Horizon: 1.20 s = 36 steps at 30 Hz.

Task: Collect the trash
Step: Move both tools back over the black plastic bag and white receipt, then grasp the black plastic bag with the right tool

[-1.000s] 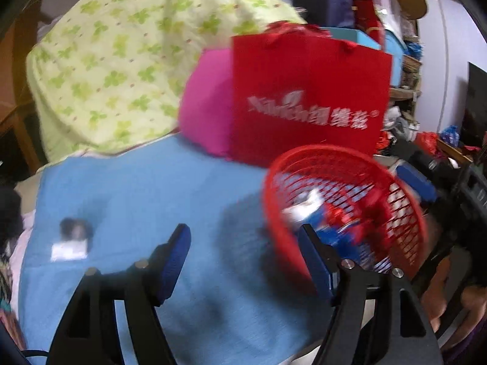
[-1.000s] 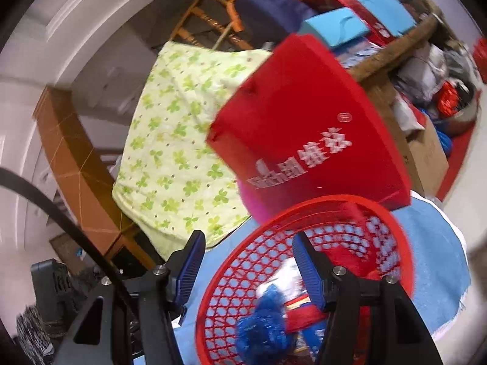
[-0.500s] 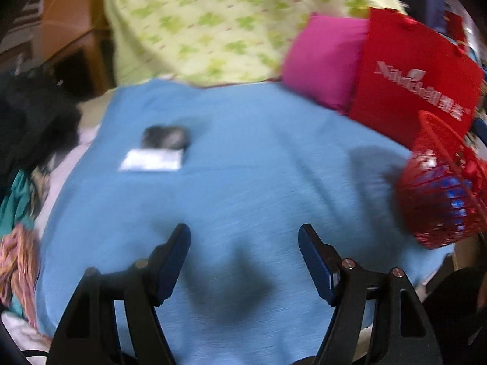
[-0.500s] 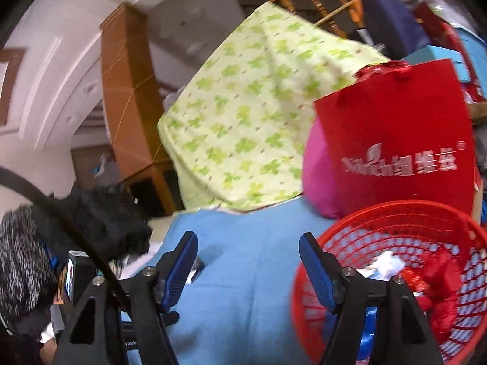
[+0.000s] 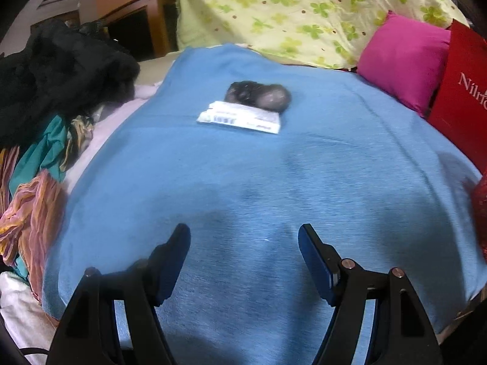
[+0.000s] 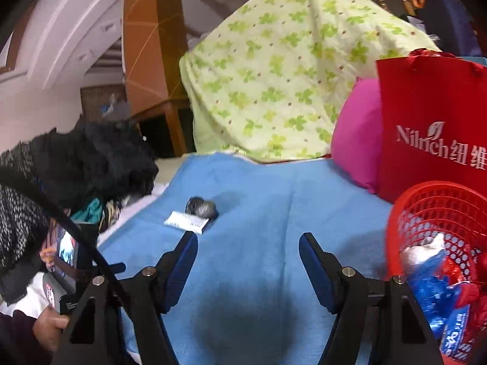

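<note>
- White and flat, a printed wrapper (image 5: 240, 117) lies on the blue blanket (image 5: 274, 182), with a crumpled dark grey plastic wad (image 5: 258, 95) touching its far edge.
- Both pieces of trash sit toward the far left part of the blanket, well apart from either gripper.
- The left gripper (image 5: 243, 243) hovers over the near part of the blanket, tilted down, its blue-padded jaws spread with nothing between them.
- The right gripper (image 6: 246, 252) is over the blanket too; its jaws have just been opening and now stand apart, empty.
- A red mesh basket (image 6: 426, 213) stands at the right edge of the blanket, holding white, blue and red scraps.
- Behind the basket a red paper bag (image 6: 432, 121) stands upright beside a pink cushion (image 6: 356, 140).
- A clover-print cloth (image 6: 289, 76) drapes over something behind them.
- Piled dark and coloured clothes (image 5: 54, 91) lie left of the blanket.
</note>
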Motion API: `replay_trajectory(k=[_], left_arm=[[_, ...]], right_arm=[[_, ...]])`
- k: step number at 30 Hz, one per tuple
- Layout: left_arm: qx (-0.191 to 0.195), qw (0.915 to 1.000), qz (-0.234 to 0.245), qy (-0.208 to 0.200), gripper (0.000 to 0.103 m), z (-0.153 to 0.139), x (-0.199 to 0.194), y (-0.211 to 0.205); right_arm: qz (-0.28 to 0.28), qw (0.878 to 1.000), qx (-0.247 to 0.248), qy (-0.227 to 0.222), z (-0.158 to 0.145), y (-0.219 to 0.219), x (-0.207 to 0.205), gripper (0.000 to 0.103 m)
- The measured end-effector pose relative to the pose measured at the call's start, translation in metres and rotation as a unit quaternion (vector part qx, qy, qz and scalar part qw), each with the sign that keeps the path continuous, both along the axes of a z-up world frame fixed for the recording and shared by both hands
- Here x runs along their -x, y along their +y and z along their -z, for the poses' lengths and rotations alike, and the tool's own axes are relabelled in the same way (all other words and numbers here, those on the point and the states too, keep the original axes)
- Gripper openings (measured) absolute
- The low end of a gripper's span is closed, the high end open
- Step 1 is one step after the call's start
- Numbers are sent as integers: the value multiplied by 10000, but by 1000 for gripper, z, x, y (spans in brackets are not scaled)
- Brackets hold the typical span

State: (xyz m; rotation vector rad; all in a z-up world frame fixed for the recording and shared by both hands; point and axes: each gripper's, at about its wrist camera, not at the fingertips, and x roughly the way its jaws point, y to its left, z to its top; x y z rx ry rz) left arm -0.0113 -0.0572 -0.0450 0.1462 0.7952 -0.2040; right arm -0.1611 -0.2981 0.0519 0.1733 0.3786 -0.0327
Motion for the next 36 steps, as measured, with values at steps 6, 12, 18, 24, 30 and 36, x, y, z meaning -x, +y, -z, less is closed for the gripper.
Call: replay_trajectory(k=[6,12,18,24,30,36], left_arm=[[36,9999,-90,-93,74,13,-8,10],[165,9996,-232,-5,74,21,-21,23],[409,9980,-472,-77,74,12,-42,42],[500,9952,-798,-265,74,4,-76,62],[652,9907,-1192,-60,74,17,-98,78],[726,9890,-1284,-59,74,18,-102,86]], right_arm=[[-276,9983,-52,511,14,14,-35,73],[-571,9923,-463,996,28,23,-90,73],[-762,9897,-563,1074,32,35,-159,73],[-920,9835,-844,1307,50,46,-232,73],[-959,9792,-1059,1444,67,55,-288,73],[-915,9753,-1208,1607,87,66,-340,73]])
